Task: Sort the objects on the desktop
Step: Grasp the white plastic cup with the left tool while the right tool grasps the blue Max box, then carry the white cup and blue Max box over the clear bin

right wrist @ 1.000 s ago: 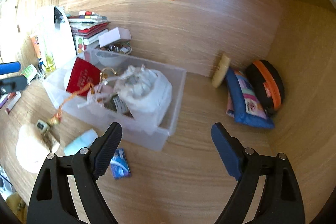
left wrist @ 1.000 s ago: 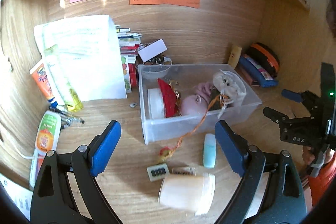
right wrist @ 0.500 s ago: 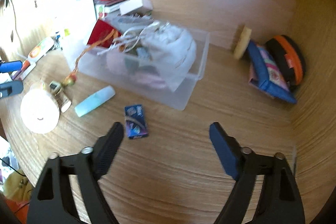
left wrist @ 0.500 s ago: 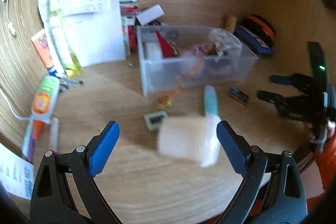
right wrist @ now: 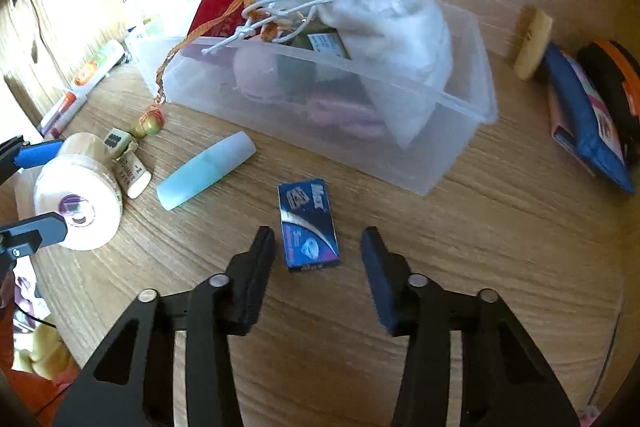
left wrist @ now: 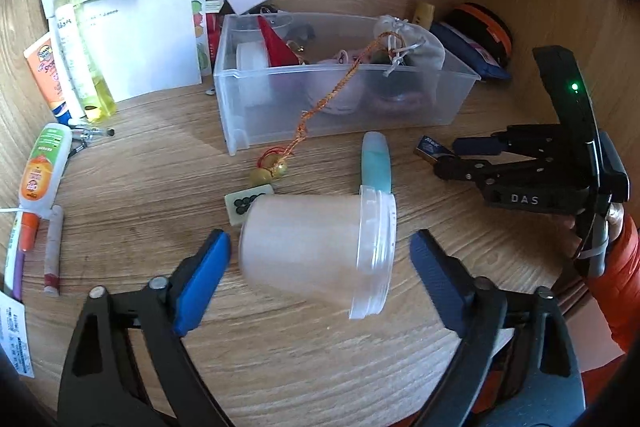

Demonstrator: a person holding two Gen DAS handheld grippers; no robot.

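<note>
Item: blue packet (right wrist: 308, 227), flat on desk (right wrist: 480, 247) just in front of clear bin (right wrist: 460, 107); long axis runs along right gripper (right wrist: 318, 255) fingers, which straddle it, parted, holding nothing; left gripper (left wrist: 320, 251) wide apart around lying tub (left wrist: 316, 247), grip uncertain.
</note>
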